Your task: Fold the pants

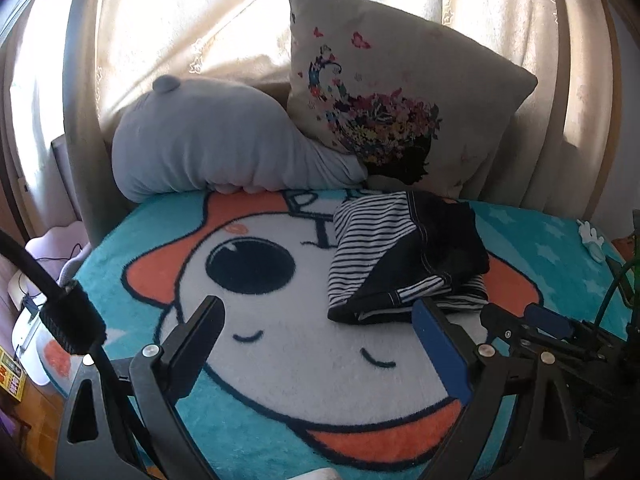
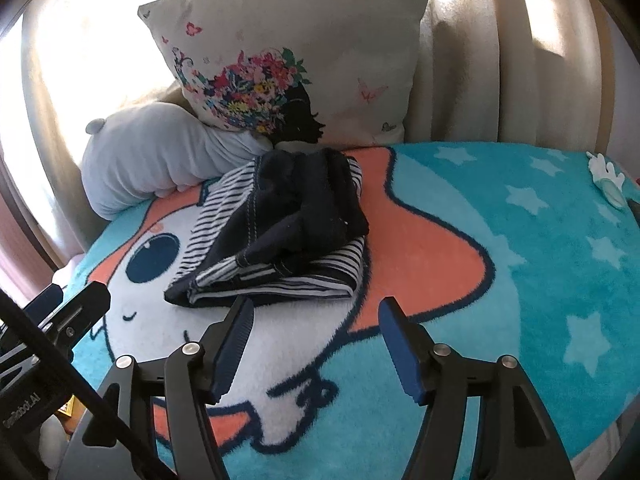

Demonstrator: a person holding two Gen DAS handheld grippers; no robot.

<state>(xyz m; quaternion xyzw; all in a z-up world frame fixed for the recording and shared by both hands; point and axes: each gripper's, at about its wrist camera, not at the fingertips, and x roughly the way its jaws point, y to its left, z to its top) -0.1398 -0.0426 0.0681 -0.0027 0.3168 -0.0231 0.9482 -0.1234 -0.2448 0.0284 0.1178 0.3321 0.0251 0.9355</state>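
The pants (image 1: pixel 404 256), dark navy with black-and-white striped lining, lie folded in a compact bundle on the cartoon blanket (image 1: pixel 280 352); they also show in the right wrist view (image 2: pixel 280 232). My left gripper (image 1: pixel 320 320) is open and empty, just in front of and left of the bundle. My right gripper (image 2: pixel 316 316) is open and empty, close in front of the bundle's near edge. The right gripper also shows at the right edge of the left wrist view (image 1: pixel 516 316).
A grey plush pillow (image 1: pixel 216 148) and a floral cushion (image 1: pixel 400 92) lean against cream curtains (image 1: pixel 200 20) behind the pants. A small white toy (image 2: pixel 608 180) lies at the blanket's far right. The blanket's left edge drops to clutter and the floor (image 1: pixel 24 320).
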